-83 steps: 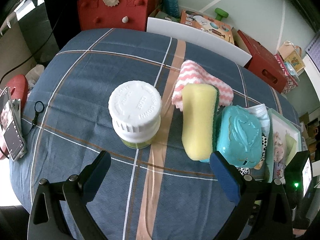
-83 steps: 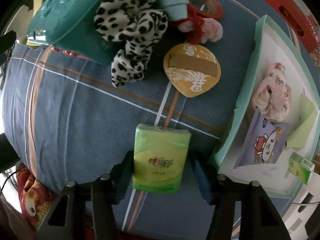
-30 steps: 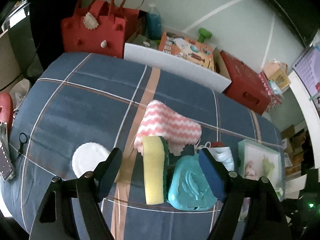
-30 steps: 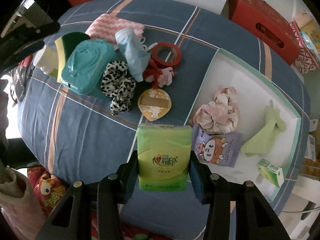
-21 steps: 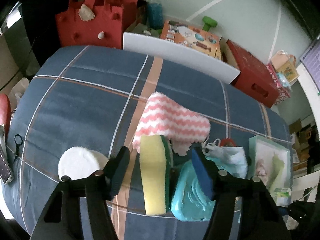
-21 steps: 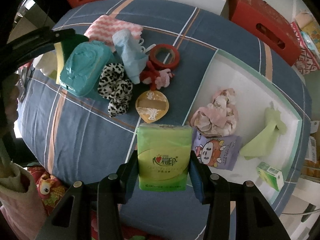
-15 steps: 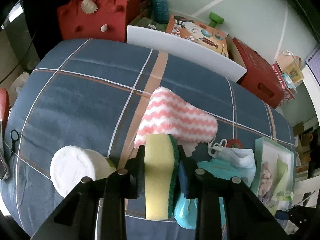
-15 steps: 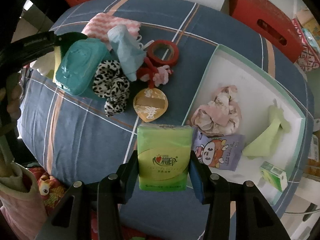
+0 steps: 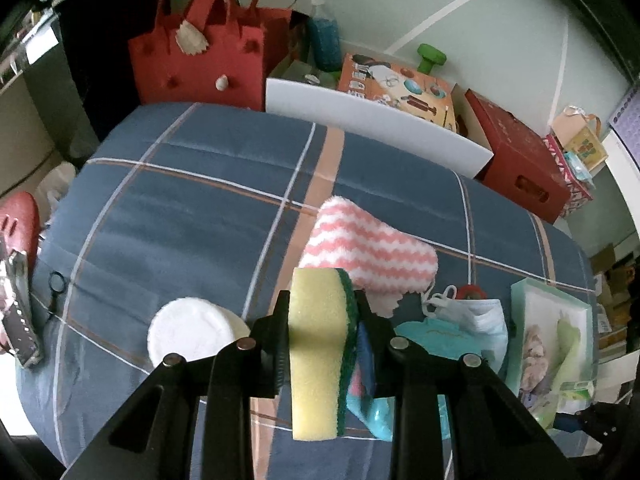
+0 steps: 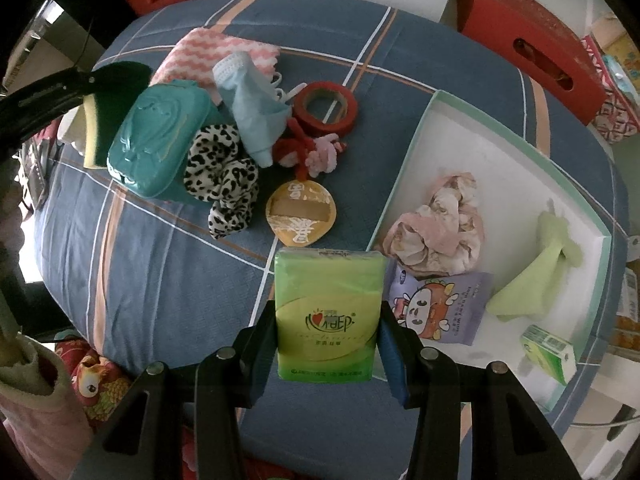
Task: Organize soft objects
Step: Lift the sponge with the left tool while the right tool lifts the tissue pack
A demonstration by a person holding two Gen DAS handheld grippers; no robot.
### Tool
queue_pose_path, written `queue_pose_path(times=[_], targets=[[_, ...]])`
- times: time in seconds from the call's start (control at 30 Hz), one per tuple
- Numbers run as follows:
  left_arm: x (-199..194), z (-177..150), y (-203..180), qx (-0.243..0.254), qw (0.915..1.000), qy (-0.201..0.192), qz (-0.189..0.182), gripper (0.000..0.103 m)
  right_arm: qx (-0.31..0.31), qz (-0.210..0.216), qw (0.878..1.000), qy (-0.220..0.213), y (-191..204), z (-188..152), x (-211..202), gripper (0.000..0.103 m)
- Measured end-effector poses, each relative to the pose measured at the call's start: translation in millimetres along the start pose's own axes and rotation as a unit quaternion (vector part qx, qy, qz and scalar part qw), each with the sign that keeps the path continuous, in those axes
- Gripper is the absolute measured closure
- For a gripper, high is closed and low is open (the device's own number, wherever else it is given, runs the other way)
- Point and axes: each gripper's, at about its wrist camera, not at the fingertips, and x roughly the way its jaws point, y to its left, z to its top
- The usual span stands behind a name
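Observation:
My left gripper (image 9: 322,304) is shut on a yellow sponge with a green scouring side (image 9: 320,340), which stands on edge between the fingers; in the right wrist view the sponge (image 10: 94,136) is beside the teal wipes case (image 10: 160,148). My right gripper (image 10: 327,316) points straight down, shut on a green tissue pack (image 10: 328,312) held above the blue plaid table next to the white tray (image 10: 500,128). In the tray lie a pink scrunchie (image 10: 440,224), a green cloth (image 10: 536,268) and a purple wipes pack (image 10: 436,304).
On the table lie a pink zigzag cloth (image 9: 368,248), a face mask (image 10: 252,108), a leopard scrunchie (image 10: 224,176), a red tape roll (image 10: 326,106), an orange leaf-shaped pad (image 10: 300,212) and a white-lidded jar (image 9: 188,332). Red bag and boxes stand beyond the far edge.
The left jaws, open on both sides of the sponge a second ago, have closed onto it. The right gripper holds the tissue pack still, higher above the table than in the oldest frame.

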Motion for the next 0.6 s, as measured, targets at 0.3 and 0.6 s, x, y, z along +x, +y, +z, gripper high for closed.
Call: queue_pose_path(times=[0.3,0.6], targets=[[-34.1,1.6,6.1,-0.002,0.9991,-0.042,0.002,0.073,0.006,-0.007,1.000,-0.009,-2.0,2.4,-9.4,0.053],[-57.1,0.9,-3.6,0.012,0.9975,-0.069,0.002,0.073,0.020,-0.005,1.000,-0.019,-19.2,-2.7,-18.5,0.053]])
